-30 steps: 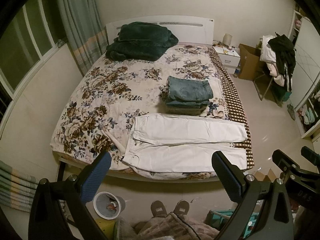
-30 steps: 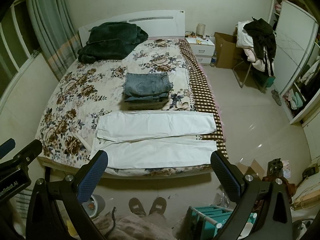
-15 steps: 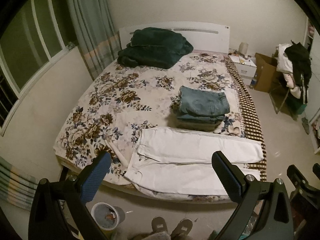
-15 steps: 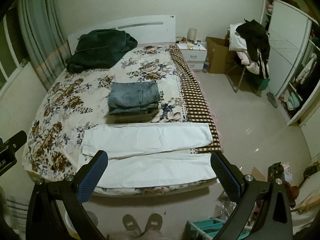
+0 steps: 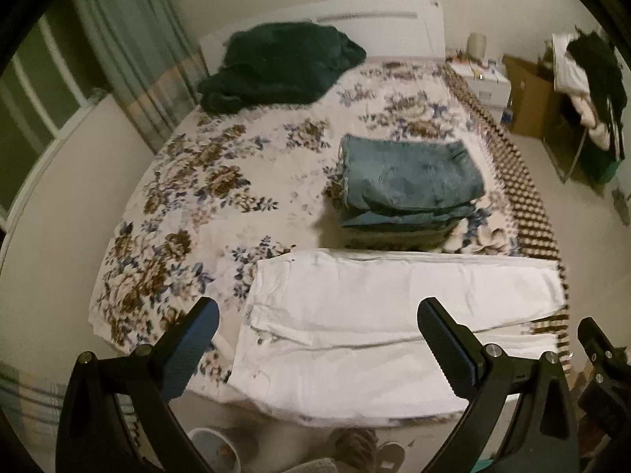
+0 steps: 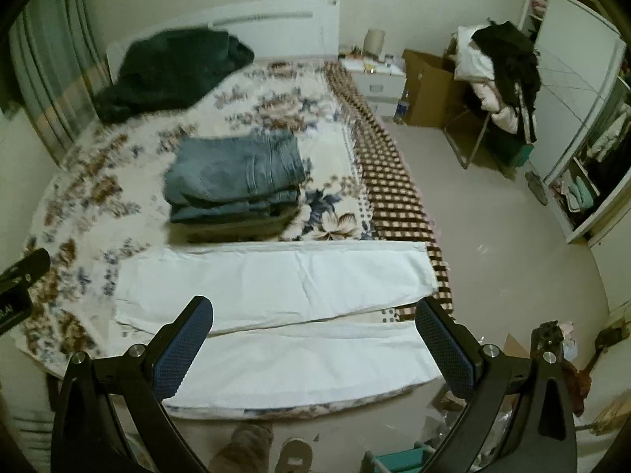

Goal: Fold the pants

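1. No legible text, labels or numbers in the left wrist view.
2. Right wrist view: white lettering on the left gripper (image 6: 17, 287) body at the left edge, cropped and blurred, can't make it out.
3. Headboard (image 6: 276, 19) corner mark: too small to read.

Both grippers are black frames with silver screw heads, and their fingers (image 5: 195, 333) carry blue, dimpled pads (image 6: 441, 349). Below, the person's grey-brown fuzzy trouser leg (image 6: 246, 449) and pale slipper (image 6: 294, 453) show.

Floral bedspread (image 6: 98, 197) motion-blurred; bin (image 5: 215, 449) cut by bottom edge; nightstand items (image 5: 479, 67) too small.
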`<control>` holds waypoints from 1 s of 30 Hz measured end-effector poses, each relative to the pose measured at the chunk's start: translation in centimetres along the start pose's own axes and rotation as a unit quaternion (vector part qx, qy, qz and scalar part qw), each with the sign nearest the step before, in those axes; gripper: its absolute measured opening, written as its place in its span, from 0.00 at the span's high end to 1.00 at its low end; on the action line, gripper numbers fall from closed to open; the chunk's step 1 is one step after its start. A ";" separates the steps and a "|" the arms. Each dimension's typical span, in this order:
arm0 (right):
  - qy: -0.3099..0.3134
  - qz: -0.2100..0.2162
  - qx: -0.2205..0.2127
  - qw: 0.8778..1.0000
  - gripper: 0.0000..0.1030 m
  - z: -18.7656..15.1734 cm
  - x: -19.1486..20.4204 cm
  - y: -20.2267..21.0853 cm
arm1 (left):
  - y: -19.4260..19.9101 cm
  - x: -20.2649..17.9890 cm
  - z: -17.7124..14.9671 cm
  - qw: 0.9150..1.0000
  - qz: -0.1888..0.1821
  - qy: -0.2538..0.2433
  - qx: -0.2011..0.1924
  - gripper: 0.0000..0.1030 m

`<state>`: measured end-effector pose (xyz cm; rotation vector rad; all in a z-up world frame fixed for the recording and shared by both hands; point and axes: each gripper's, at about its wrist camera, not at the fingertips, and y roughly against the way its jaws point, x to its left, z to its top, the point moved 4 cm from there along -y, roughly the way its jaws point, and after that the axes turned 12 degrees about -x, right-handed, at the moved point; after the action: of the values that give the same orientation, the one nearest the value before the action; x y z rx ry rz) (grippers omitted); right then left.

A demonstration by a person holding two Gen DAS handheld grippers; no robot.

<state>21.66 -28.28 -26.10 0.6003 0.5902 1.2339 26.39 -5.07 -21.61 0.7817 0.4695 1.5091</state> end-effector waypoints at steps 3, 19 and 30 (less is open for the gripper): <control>0.007 -0.013 0.044 0.999 0.00 -0.6 1.9 -8.3 | -6.8 -1.2 -0.6 0.999 -0.013 -0.026 0.028 0.00; 0.114 -0.018 0.155 0.981 0.05 -9.2 4.1 -43.4 | -32.7 -12.0 -7.8 0.983 -0.035 -0.162 0.078 0.00; 0.198 0.033 0.172 0.964 0.10 -12.2 3.1 -52.3 | -38.1 -18.5 -9.8 0.962 -0.094 -0.241 0.083 0.08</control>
<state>49.21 -35.63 -71.66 0.6680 1.1451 1.3352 45.31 -17.56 -58.73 1.1650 0.2933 1.0627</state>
